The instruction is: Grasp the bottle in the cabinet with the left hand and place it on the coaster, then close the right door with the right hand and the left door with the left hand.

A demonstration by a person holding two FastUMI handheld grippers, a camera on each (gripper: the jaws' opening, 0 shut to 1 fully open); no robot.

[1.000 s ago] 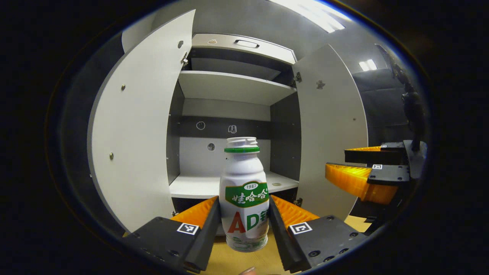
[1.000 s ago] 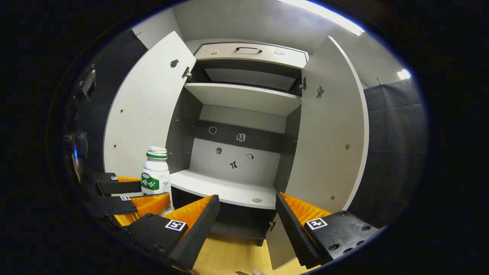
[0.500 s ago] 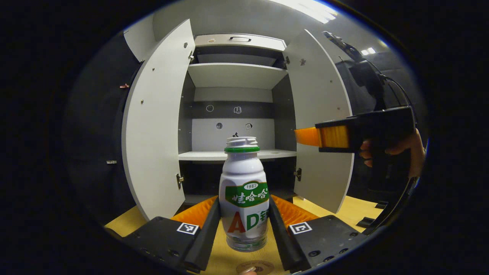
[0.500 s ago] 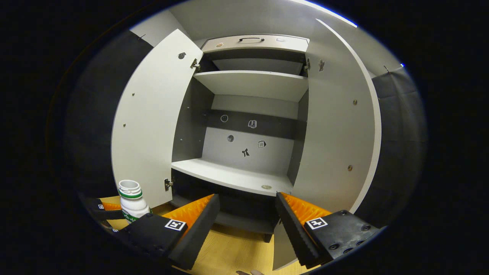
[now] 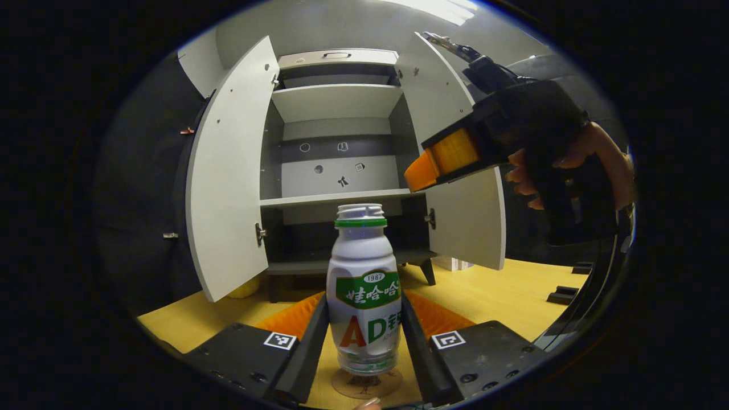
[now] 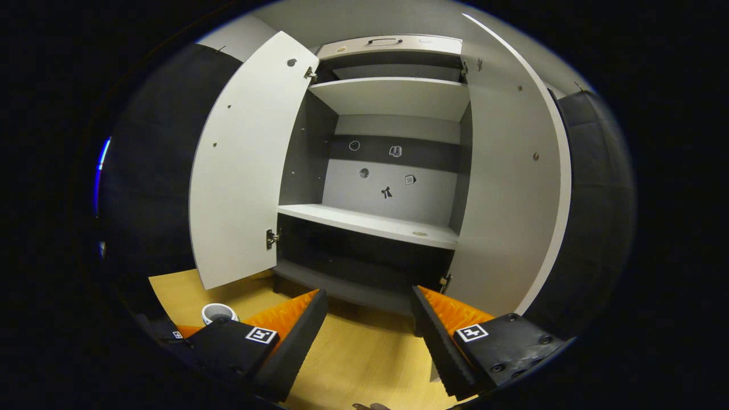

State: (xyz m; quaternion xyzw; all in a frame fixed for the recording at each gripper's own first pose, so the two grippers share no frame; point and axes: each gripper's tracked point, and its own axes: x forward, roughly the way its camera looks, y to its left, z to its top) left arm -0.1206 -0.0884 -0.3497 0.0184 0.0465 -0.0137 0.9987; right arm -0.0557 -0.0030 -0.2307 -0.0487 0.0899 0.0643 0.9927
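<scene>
In the left gripper view a white bottle (image 5: 363,285) with a green collar and label stands upright between my left gripper's (image 5: 364,336) fingers, which press on both its sides. A round brown coaster (image 5: 367,383) lies on the wooden table right under the bottle's base. The grey cabinet stands behind with its left door (image 5: 228,171) and right door (image 5: 455,171) wide open. My right gripper (image 5: 424,165), held by a hand, hovers before the right door. In the right gripper view my right gripper (image 6: 367,330) is open, facing the cabinet; the bottle's cap (image 6: 217,312) peeks out at lower left.
The cabinet has an upper shelf (image 6: 393,94), a middle shelf (image 6: 370,223) and a drawer with a handle (image 6: 383,41) on top. The yellow wooden table (image 6: 353,359) stretches in front of it. Small dark objects (image 5: 561,296) lie on the table at right.
My left gripper has carried the bottle back and down from the cabinet to just above the coaster. The right gripper has risen and moved closer to the right door.
</scene>
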